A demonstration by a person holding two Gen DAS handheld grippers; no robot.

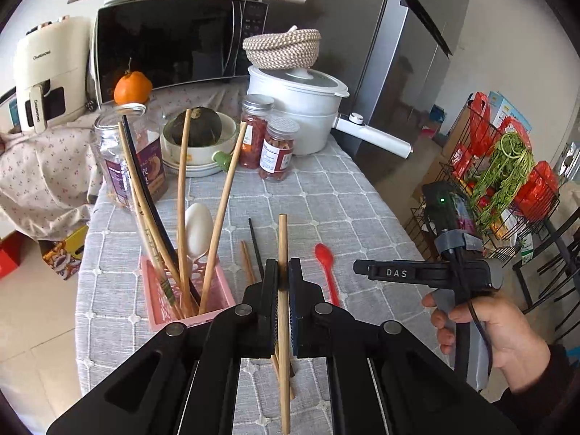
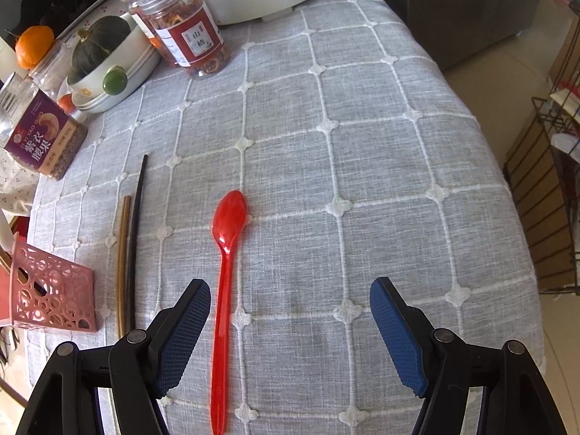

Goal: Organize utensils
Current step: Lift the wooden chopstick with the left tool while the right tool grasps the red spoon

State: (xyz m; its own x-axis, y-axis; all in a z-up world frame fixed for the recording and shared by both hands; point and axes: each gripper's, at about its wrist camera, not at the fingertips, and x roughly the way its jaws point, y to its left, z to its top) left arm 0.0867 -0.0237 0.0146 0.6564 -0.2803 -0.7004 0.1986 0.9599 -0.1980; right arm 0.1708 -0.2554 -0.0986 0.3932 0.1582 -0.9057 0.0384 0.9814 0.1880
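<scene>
My left gripper [image 1: 283, 272] is shut on a wooden chopstick [image 1: 283, 243], held upright above the table, just right of the pink utensil basket [image 1: 217, 290]. The basket holds several chopsticks and a white spoon [image 1: 198, 230]. A red plastic spoon [image 2: 226, 253] lies on the grey tablecloth, its handle between the fingers of my open right gripper [image 2: 290, 311], close to the left pad [image 2: 185, 333]. A wooden chopstick [image 2: 122, 253] and a black chopstick [image 2: 136, 224] lie side by side left of the spoon, next to the basket [image 2: 54, 297]. The right gripper also shows in the left wrist view [image 1: 362, 268].
At the back of the table stand jars [image 1: 277, 148], a bowl with a squash [image 1: 197, 137], a white pot [image 1: 301, 101], an orange [image 1: 132, 87] and a microwave [image 1: 174, 40]. A wire rack with bags [image 1: 507, 181] stands right of the table edge.
</scene>
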